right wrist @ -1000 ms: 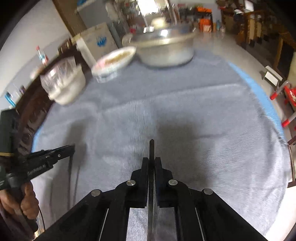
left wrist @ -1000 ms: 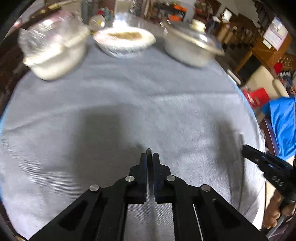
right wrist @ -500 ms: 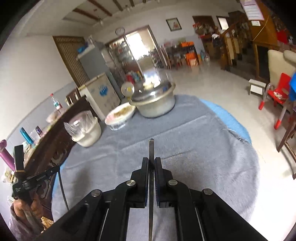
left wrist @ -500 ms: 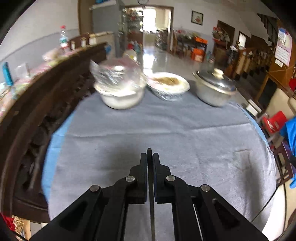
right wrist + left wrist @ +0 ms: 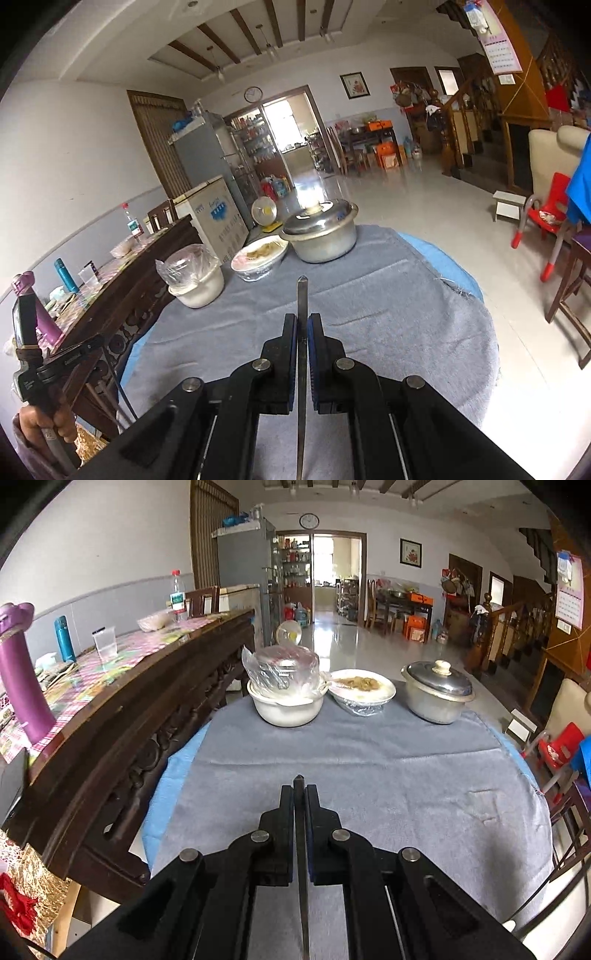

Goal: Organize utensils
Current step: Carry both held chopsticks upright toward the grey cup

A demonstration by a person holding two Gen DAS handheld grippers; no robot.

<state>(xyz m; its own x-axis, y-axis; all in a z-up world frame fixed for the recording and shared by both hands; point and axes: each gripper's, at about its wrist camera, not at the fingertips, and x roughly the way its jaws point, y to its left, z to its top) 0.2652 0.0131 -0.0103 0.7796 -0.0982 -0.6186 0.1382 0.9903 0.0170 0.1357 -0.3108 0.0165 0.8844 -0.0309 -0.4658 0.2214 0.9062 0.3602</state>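
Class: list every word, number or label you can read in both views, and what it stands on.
No text reads clearly.
Numerals on wall calendar: too small.
Blue print on chest freezer: blurred.
Print on bottle label: blurred.
White lettering on left gripper: too small.

Both grippers, left (image 5: 299, 794) and right (image 5: 302, 321), have fingers clamped together.

The left gripper (image 5: 299, 794) is clamped on a thin metal utensil (image 5: 301, 849), tip at twelve o'clock, above a grey cloth (image 5: 406, 775); far side, a bagged white bowl (image 5: 286, 705) at eleven, a food dish (image 5: 362, 692) at twelve, a lidded pot (image 5: 437, 696) at one
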